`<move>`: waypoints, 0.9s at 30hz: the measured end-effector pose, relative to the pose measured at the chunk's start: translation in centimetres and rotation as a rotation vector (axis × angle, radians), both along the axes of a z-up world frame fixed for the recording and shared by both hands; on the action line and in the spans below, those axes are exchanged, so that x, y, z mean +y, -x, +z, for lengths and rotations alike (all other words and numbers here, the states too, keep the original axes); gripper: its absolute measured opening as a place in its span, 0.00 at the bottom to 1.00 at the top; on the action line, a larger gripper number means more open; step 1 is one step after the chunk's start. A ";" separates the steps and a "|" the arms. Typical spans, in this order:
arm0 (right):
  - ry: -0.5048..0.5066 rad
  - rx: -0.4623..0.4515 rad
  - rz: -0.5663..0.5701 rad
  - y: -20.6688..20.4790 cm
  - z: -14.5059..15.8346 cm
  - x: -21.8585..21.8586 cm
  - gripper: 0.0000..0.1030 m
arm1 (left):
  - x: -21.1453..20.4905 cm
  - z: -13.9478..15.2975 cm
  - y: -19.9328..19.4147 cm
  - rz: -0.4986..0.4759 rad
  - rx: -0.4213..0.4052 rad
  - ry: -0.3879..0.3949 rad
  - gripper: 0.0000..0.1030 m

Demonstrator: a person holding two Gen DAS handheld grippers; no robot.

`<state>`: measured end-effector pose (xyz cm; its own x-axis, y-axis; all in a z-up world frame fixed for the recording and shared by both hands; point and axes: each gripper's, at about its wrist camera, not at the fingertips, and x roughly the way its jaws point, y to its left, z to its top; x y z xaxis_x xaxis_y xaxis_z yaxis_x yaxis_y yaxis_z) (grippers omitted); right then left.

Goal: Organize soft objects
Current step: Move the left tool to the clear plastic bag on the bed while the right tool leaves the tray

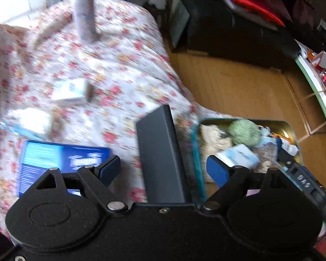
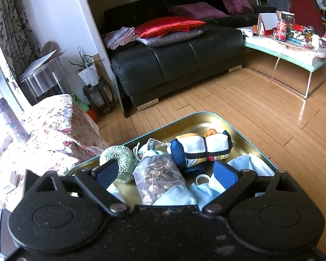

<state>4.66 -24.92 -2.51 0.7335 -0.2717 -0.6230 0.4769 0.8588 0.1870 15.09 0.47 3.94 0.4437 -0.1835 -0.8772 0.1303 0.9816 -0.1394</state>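
Both the right gripper (image 2: 166, 173) and left gripper (image 1: 163, 169) gape wide and empty above one gold-lined tin (image 2: 206, 121) on the floral bedspread (image 2: 54, 134), holding one green scrubber (image 2: 119, 163), one potpourri sachet (image 2: 158, 174), one folded bag (image 2: 202, 148) and several blue face masks (image 2: 247, 163).

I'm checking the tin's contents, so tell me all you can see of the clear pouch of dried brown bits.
The clear plastic pouch of dried brown bits lies on its side in the gold-lined metal tin, its gathered neck tied with pale string. It looks full and lumpy. It touches the green knitted ring and overlaps a light blue cloth. Neither gripper holds it.
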 end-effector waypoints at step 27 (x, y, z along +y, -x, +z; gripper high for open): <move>0.171 0.080 0.081 -1.2 -0.7 4.3 0.98 | 20.4 -3.0 -4.1 0.439 -0.041 -0.136 0.84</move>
<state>5.83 -20.64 -3.24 0.7069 -0.3210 -0.6303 0.4127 0.9108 -0.0009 19.21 20.89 0.92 0.4885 0.1451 -0.8604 -0.2994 0.9541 -0.0090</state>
